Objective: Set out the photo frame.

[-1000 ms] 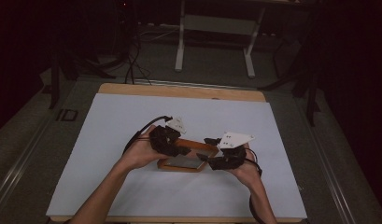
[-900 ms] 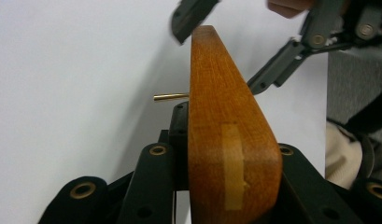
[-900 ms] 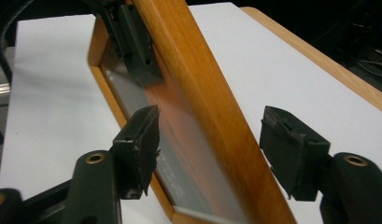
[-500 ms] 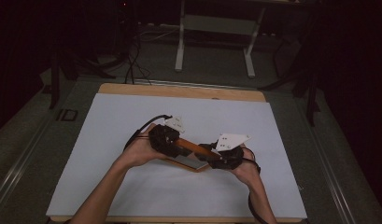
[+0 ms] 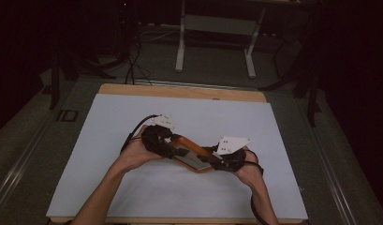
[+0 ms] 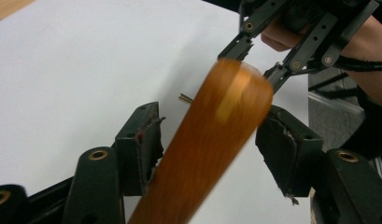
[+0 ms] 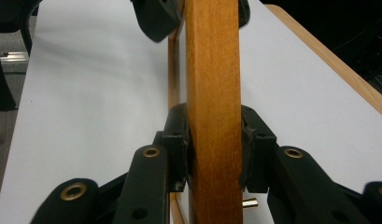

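Wooden frame (image 5: 195,151) at frame centre: right claw (image 7: 212,140) clenched on its bar, left claw (image 6: 216,140) just released, bar between its jaws

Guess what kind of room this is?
Probably a lab or recording studio, not a home: a white-topped table on a dim floor, loose cables behind it, a metal stand at the back, and hand-held grippers working a wooden piece.

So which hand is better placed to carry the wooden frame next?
Right, likely. The right tongs press both sides of the wooden frame. The left tongs have just been opening; one pad stands clear of it.
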Motion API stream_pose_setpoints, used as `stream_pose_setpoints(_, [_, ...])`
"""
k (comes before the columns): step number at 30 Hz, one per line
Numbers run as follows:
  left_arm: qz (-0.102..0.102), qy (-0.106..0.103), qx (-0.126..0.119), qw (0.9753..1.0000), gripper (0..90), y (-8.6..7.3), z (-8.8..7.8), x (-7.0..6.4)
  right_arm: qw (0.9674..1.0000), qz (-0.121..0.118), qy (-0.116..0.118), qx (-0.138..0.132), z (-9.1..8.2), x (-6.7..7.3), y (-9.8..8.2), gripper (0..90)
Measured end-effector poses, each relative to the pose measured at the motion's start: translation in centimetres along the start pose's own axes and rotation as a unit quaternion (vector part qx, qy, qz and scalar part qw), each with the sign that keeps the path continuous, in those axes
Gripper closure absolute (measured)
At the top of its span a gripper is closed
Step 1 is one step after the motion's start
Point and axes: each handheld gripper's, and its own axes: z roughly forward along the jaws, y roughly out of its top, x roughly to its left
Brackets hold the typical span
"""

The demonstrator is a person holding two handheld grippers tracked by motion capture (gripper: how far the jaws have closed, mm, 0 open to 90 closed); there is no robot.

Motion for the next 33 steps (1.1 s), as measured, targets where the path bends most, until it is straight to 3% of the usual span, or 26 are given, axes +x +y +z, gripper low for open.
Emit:
stream_pose_setpoints(3, [-0.004,0.003,-0.015,0.9999,39.6,-0.7,-0.5,0.2,1.0,0.004,0.0,-0.001,-0.1,0.0,-0.1,68.2])
stream_pose_setpoints(7, [-0.013,0.027,-0.037,0.9989,37.2,-1.6,-1.0,0.3,1.0,0.004,0.003,-0.001,-0.2,0.0,-0.2,68.3])
stream_pose_setpoints(12, [-0.033,0.045,-0.078,0.9953,36.7,-3.3,-1.5,0.5,1.0,0.007,0.003,-0.002,-0.3,0.0,-0.3,68.3])
stream_pose_setpoints(15, [-0.038,0.054,-0.087,0.994,36.8,-3.8,-1.6,0.5,0.9999,0.01,0.002,-0.003,-0.3,0.0,-0.4,68.3])
stream_pose_setpoints(16, [-0.048,0.061,-0.098,0.9922,36.8,-4.3,-1.7,0.5,0.9999,0.011,0.002,-0.004,-0.4,-0.1,-0.4,68.3])
stream_pose_setpoints(23, [-0.052,0.089,-0.105,0.9892,36.7,-5.1,-1.7,0.1,0.9998,0.017,-0.001,-0.005,-0.5,-0.1,-0.6,68.4])
stream_pose_setpoints(27, [-0.055,0.089,-0.118,0.9875,36.5,-5.6,-1.5,0.3,0.9998,0.021,-0.002,-0.006,-0.6,-0.1,-0.7,68.4])
stream_pose_setpoints(33, [-0.069,0.067,-0.126,0.9874,36.4,-6.9,-0.4,1.3,0.9997,0.025,0.001,-0.008,-0.7,-0.2,-0.9,68.4])
